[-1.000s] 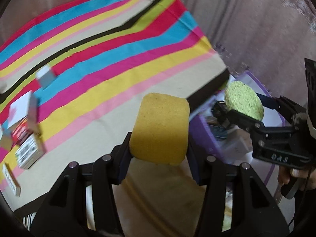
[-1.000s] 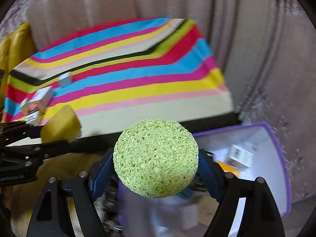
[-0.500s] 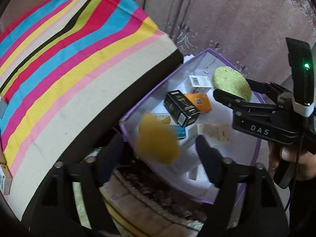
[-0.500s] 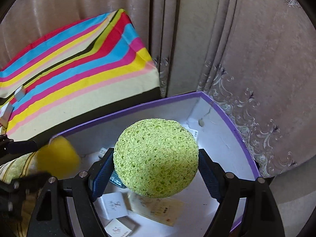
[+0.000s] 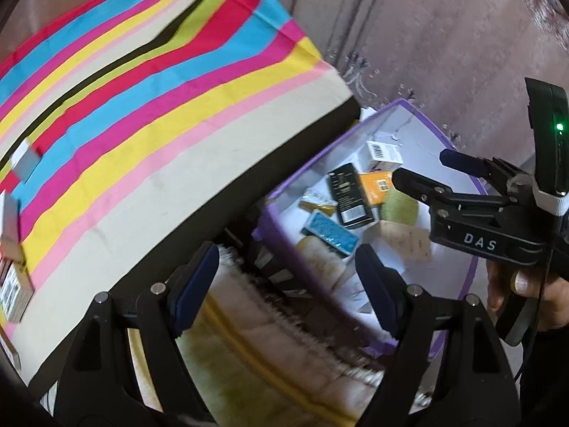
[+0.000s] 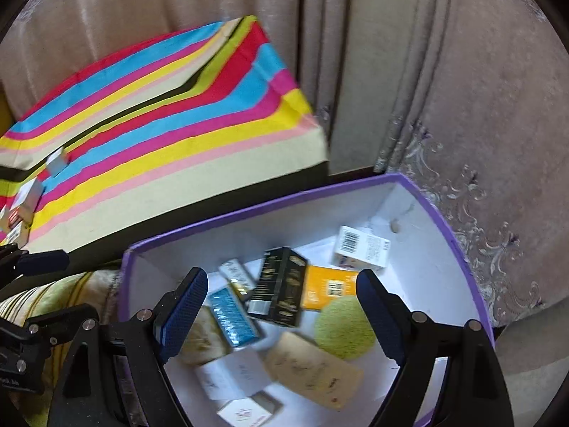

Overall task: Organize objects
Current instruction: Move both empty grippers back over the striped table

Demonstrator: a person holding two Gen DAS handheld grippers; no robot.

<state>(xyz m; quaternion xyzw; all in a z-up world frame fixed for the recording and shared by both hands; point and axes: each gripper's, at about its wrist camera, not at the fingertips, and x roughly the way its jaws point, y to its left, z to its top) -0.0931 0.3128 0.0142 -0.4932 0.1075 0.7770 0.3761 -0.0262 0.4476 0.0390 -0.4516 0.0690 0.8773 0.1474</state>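
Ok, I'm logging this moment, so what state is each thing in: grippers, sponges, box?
left gripper: open, empty, jaws just opened
right gripper: open, empty, jaws just opened
green sponge: released, lying in the box
yellow sponge: blurred, in the box
purple box: lidless, holding cartons

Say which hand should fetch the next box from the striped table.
Left, probably. The left gripper is open and empty beside the striped table where small boxes remain; the right gripper, also open, hangs over the purple box, farther away.
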